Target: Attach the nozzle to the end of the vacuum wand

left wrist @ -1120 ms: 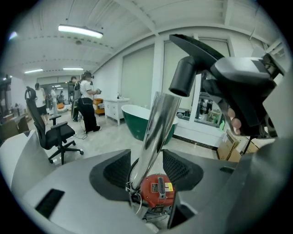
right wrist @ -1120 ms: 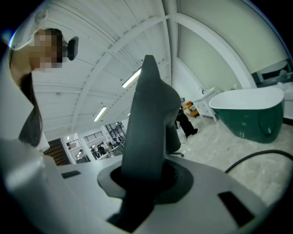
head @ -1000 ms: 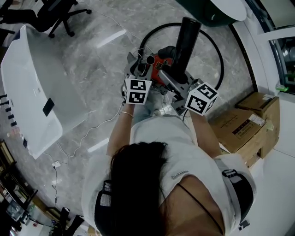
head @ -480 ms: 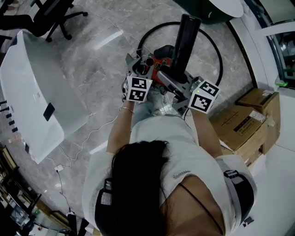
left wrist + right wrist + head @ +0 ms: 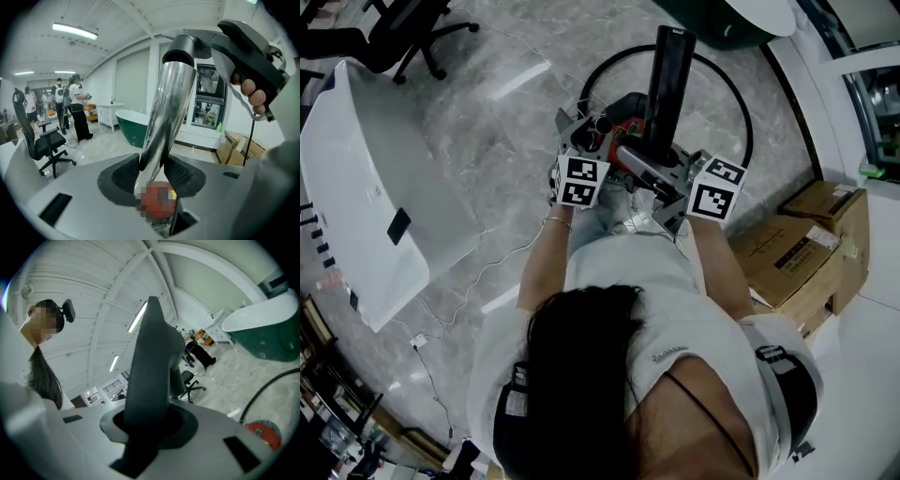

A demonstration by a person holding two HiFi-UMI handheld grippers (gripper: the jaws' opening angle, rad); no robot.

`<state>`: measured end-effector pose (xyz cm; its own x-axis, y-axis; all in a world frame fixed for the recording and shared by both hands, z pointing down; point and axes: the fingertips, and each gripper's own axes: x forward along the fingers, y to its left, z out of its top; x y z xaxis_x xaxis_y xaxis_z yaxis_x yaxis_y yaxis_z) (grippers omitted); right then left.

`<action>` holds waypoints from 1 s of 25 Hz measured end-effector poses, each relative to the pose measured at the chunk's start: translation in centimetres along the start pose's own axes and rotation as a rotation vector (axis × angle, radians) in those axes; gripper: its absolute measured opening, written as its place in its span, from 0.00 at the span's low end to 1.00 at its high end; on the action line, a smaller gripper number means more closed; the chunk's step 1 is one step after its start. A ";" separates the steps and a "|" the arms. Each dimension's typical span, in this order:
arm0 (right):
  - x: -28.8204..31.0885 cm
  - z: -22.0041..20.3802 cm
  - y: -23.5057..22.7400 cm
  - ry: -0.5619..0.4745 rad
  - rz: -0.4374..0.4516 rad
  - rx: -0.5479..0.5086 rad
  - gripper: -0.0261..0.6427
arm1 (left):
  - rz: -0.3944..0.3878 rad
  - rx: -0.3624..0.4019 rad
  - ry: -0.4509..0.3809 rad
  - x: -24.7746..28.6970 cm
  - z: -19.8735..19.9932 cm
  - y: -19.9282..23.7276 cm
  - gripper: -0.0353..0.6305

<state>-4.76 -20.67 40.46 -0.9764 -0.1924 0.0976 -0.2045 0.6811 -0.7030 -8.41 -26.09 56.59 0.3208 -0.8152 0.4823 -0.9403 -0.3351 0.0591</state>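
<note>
The green bathtub (image 5: 712, 21) runs off the top edge

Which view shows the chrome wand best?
Left gripper view: the chrome wand fills the middle, close up, right to its dark collar. Head view shows only a short stretch; right gripper view shows none, only the dark nozzle.

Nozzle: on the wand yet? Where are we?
Done: both parts gripped. The left gripper holds the chrome wand, jaws just closing further; the right gripper clamps the black nozzle. In hand: the wand's far end meets a dark collar near the right gripper. Left: seating can't be confirmed; likely push home, then release.
</note>
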 end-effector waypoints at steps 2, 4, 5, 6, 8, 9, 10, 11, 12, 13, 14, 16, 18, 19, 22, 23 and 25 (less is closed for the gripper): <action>0.1 -0.1 -0.1 0.001 -0.001 0.010 0.18 | -0.001 -0.005 -0.003 0.0 0.0 0.0 0.30; 0.2 0.0 0.0 0.000 0.012 0.028 0.19 | -0.005 -0.009 -0.006 0.0 0.0 0.0 0.30; 0.3 0.1 0.1 0.004 0.021 0.035 0.18 | -0.009 -0.014 -0.007 -0.1 0.1 0.0 0.30; 0.4 0.0 0.2 0.010 0.029 0.041 0.18 | -0.013 -0.021 -0.008 -0.1 0.1 0.1 0.30; 0.6 -0.2 0.2 0.024 0.037 0.052 0.18 | -0.023 -0.031 -0.011 -0.1 0.1 0.1 0.30; 0.7 -0.3 0.2 0.029 0.038 0.060 0.18 | -0.027 -0.031 -0.011 -0.1 0.1 0.1 0.30; 0.7 -0.4 0.1 0.032 0.040 0.071 0.18 | -0.032 -0.028 -0.010 -0.1 0.1 0.1 0.30; 0.8 -0.4 0.0 0.035 0.045 0.086 0.18 | -0.036 -0.024 -0.010 -0.1 0.1 0.1 0.30; 0.8 -0.5 0.0 0.038 0.050 0.102 0.18 | -0.040 -0.021 -0.010 -0.1 0.1 0.1 0.30; 0.9 -0.6 -0.1 0.043 0.055 0.115 0.18 | -0.042 -0.019 -0.011 -0.1 0.1 0.1 0.30; 0.9 -0.7 -0.1 0.047 0.059 0.127 0.18 | -0.044 -0.019 -0.012 -0.1 0.1 0.1 0.30; 1.0 -0.8 -0.2 0.048 0.062 0.156 0.18 | -0.046 -0.019 -0.012 -0.1 0.0 0.1 0.30; 1.1 -0.7 -0.3 0.040 0.060 0.182 0.18 | -0.050 -0.019 -0.010 -0.2 0.0 0.1 0.30; 1.1 -0.7 -0.4 0.038 0.058 0.190 0.18 | -0.053 -0.018 -0.010 -0.2 0.0 0.1 0.30; 1.0 -0.9 -0.7 0.055 0.055 0.203 0.18 | -0.059 -0.020 -0.012 -0.1 0.1 0.1 0.30; 1.0 -1.1 -0.9 0.061 0.056 0.203 0.18 | -0.061 -0.020 -0.013 0.0 0.1 0.1 0.31; 0.8 -1.4 -1.2 0.065 0.063 0.207 0.18 | -0.064 -0.019 -0.012 0.0 0.1 0.1 0.31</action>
<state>-5.39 -20.72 42.38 -0.9906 -0.1033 0.0897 -0.1311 0.5293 -0.8382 -8.47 -26.13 56.51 0.3815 -0.7978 0.4668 -0.9198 -0.3776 0.1064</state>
